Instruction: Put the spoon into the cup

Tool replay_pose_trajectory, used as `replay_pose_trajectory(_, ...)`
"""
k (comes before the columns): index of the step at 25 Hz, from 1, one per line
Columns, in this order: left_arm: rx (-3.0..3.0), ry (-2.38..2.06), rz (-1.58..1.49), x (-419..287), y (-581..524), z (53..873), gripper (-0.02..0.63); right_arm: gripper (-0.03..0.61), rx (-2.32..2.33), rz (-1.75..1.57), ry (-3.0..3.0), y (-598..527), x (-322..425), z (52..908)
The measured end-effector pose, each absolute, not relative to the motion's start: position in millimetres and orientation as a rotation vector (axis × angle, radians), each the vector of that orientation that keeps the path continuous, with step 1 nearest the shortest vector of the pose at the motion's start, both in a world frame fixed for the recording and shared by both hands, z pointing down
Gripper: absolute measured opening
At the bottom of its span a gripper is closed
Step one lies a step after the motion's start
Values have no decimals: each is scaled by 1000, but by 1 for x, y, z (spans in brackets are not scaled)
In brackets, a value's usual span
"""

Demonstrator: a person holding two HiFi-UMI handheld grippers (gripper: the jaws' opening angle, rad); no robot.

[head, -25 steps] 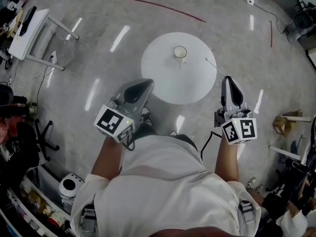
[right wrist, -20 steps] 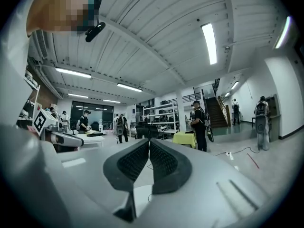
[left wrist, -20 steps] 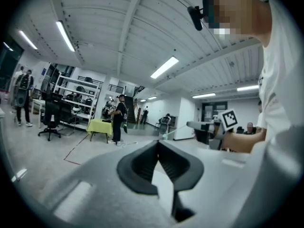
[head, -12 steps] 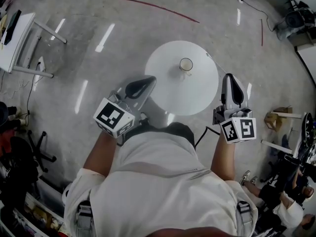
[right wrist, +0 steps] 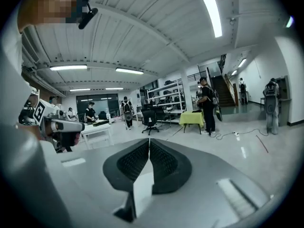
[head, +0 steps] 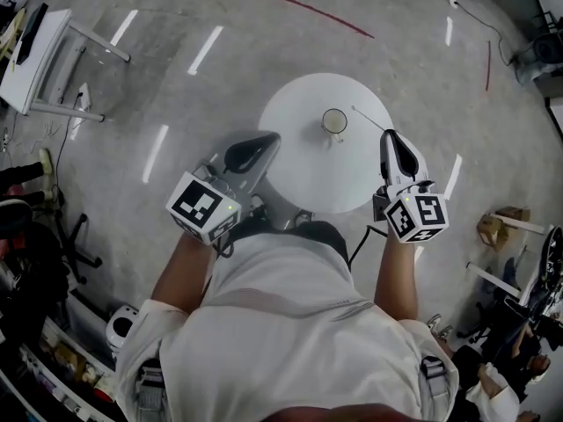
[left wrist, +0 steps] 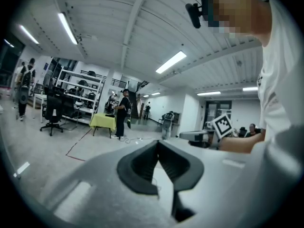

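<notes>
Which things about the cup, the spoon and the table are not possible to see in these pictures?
- Cup: head view, too small to tell whether anything is in it.
- Spoon: head view, only a thin line; its bowl end is too small to tell.
- Table: head view, its own top hides its base.
- Both gripper views face the room and show none of these.

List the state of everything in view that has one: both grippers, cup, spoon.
left gripper: shut, empty, at the left edge of the table.
right gripper: shut, empty, at the table's right edge, near the spoon but not on it.
cup: upright on the table, no spoon in it.
spoon: lying flat on the table, right of the cup, apart from it, not gripped.
</notes>
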State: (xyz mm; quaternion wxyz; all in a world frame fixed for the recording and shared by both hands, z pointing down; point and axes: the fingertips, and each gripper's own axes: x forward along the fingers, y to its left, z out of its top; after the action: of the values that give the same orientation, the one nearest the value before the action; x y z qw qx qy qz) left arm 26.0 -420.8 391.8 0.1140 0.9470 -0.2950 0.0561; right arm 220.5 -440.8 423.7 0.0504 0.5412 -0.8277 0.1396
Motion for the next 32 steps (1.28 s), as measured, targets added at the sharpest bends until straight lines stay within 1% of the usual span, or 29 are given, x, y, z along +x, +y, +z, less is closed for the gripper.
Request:
replay_pose_trajectory(5,2722,-945,208,64,-431,409,2,12,1449,531,-2502,-470,238,494)
replay_pose_trajectory(9,2668,-1032,217,76,-432,420,2,12,1295,574,-2443,-487,237,553)
replay_pose_trajectory(18,2595,-1131,217,69,-420,427,2,12,1145,670,-2291,-518,224,652)
replay_pose_trajectory(25,2573,-1161,197,53,-412,428,2,14,1122,791,-2264,-520,208,681)
replay_pose_trajectory(26,2572,-1161,196,51,-412,428,2,18,1122,806,-2266,-520,205,683)
replay_pose_trajectory(28,2574,-1158,193,46,-411,428,2,100,1134,842,-2282,-522,201,684)
replay_pose_trajectory(32,2598,-1136,187,38,-404,422,2,111,1280,831,-2346,-526,209,657)
